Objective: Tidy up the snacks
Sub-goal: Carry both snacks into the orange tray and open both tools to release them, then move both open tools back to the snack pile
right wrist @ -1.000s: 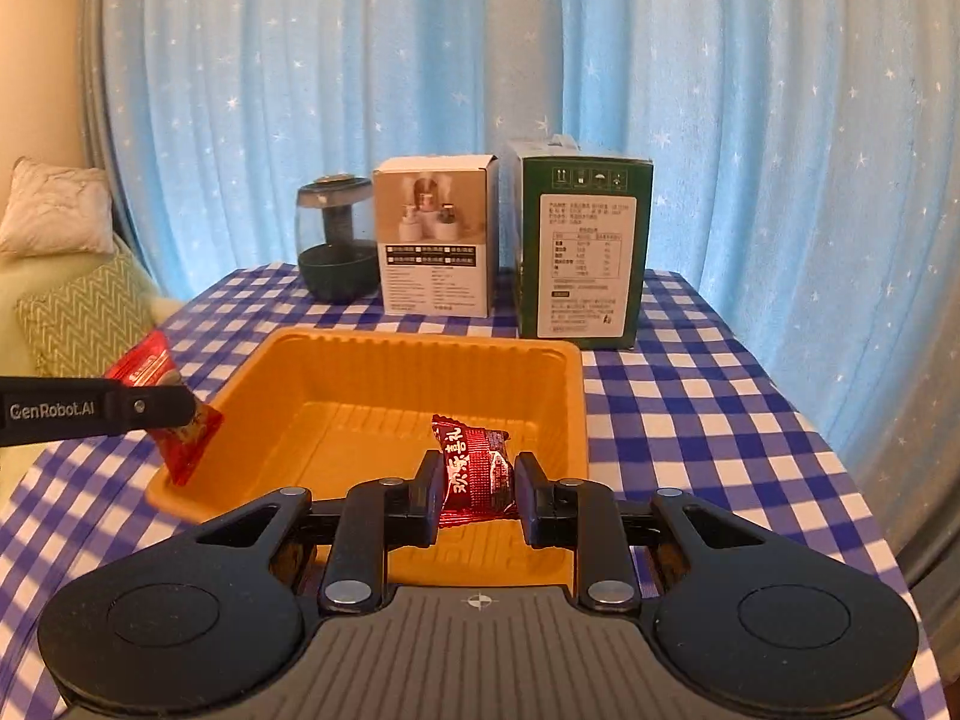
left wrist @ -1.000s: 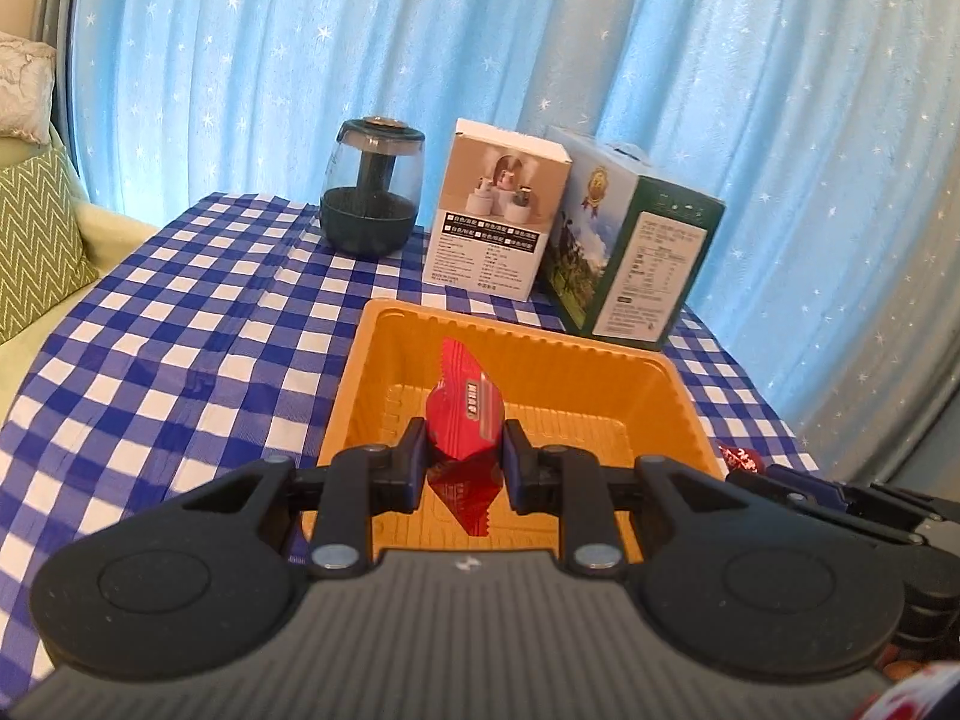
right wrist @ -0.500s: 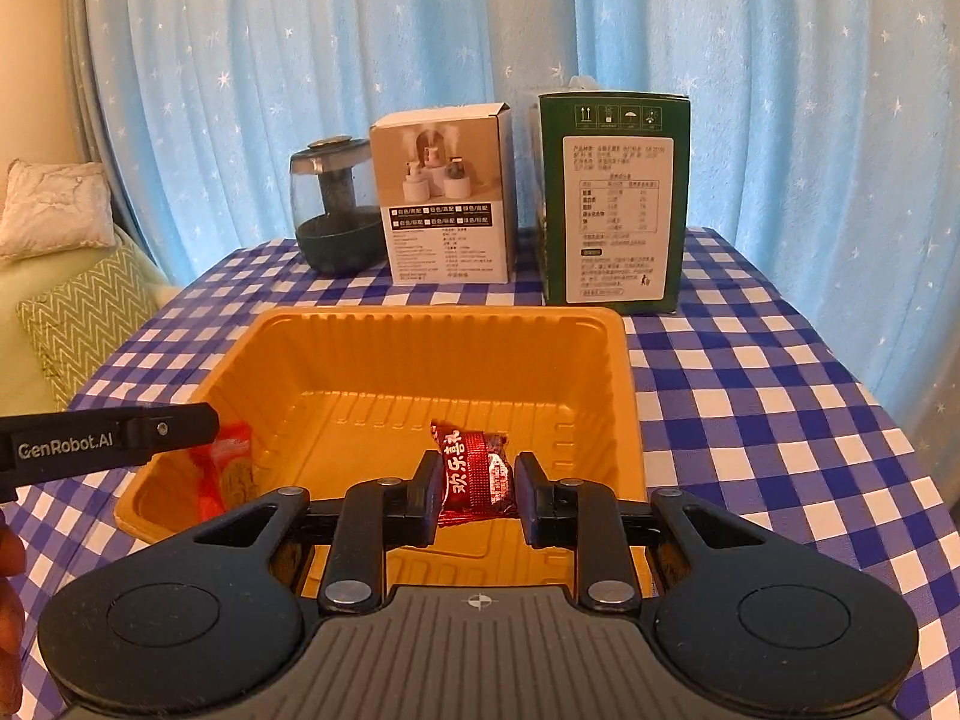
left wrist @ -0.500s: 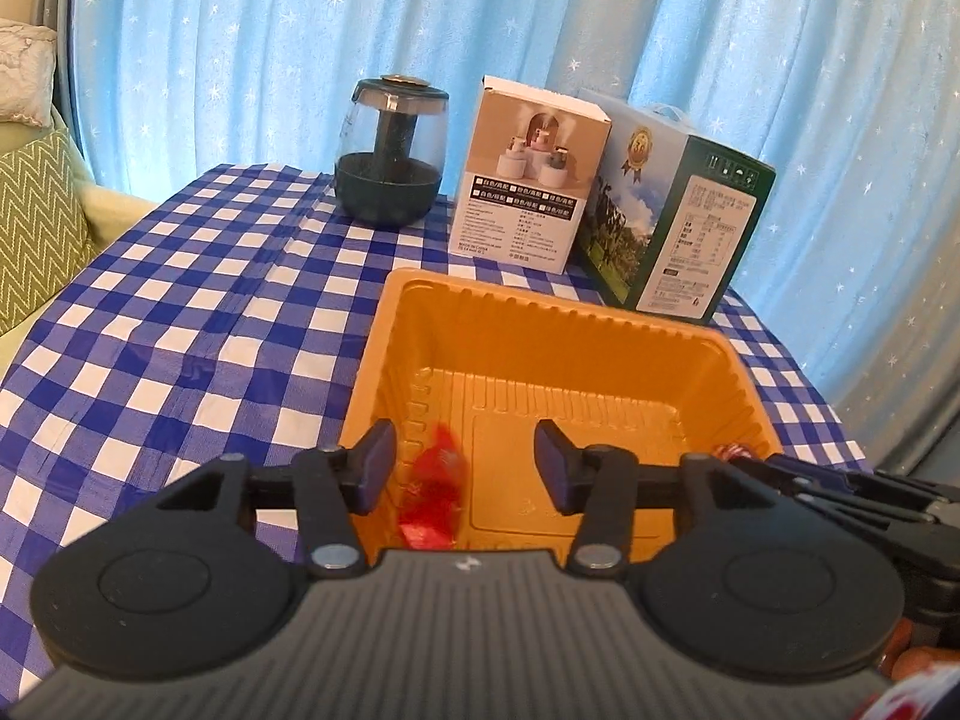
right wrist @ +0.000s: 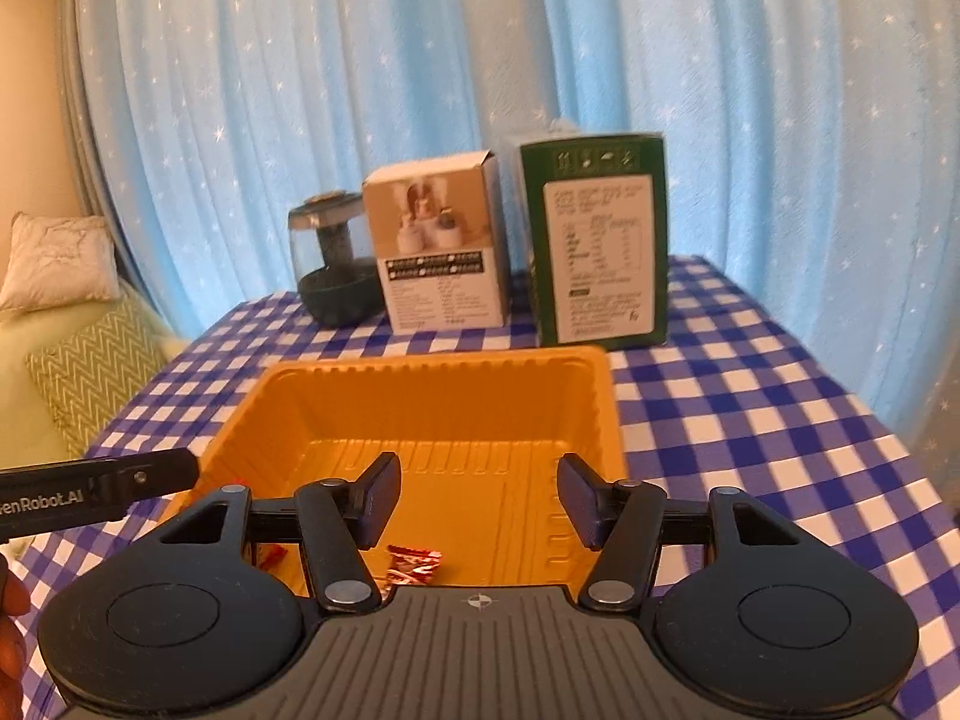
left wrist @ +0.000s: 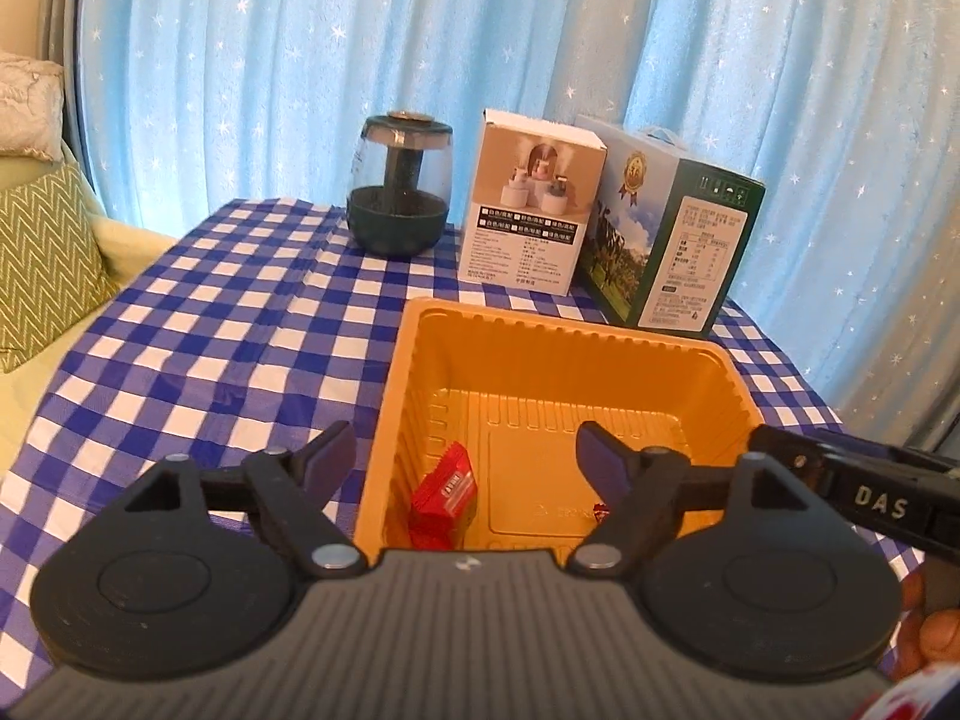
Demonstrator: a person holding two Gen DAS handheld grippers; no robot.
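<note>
Orange plastic tray (left wrist: pixel 714 360) sits on the checked worktop (left wrist: pixel 198 360). Left gripper (left wrist: pixel 465 456) has just been opening, its jaws wide and empty, a red snack packet (left wrist: pixel 447 489) lying below in the tray. Right gripper (right wrist: pixel 477 495) likewise (jaws parted), its dark red snack (right wrist: pixel 414 561) dropped inside.

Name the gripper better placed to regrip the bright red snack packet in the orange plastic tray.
Left, probably. Both grippers' empty jaws have just been opening; the bright red snack packet lies under the left gripper, the darker wrapper under the right gripper.
</note>
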